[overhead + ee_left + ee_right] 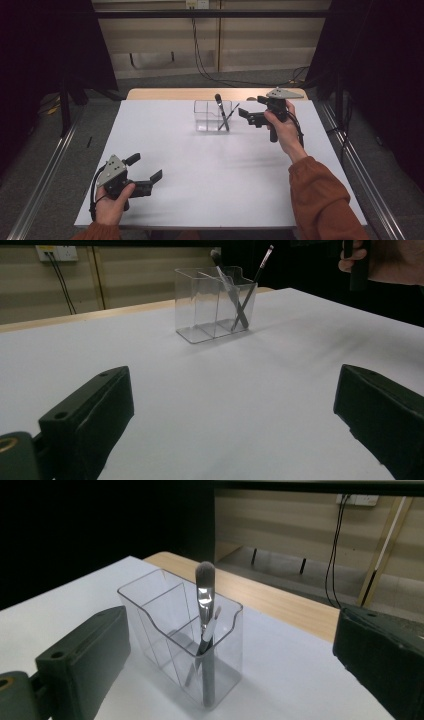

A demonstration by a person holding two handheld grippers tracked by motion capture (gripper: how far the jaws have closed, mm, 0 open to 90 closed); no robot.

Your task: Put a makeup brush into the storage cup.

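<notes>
Two brushes stand in the clear organizer (212,116) near the far edge of the tabletop (210,175), both in its right-hand end compartment as I see it from the high view: a thick brush (220,111) with a dark rounded head and a thin brush (230,116), their long axes steep and crossing each other. My right gripper (250,116) sits just right of that compartment, fingers (82,655) spread wide with nothing between them, pointing level at the organizer's end; in the right gripper view the thick brush (205,610) rises between and beyond the two fingers, apart from both. That makes the right hand plainly the nearer one. My left gripper (147,177) rests by the near left corner, well apart from the organizer (215,305), fingers (87,410) likewise wide and empty. I judge any next reach goes leftward and slightly down to a handle. White, bare tabletop; dark curtains at both sides, pale wall with cables behind
</notes>
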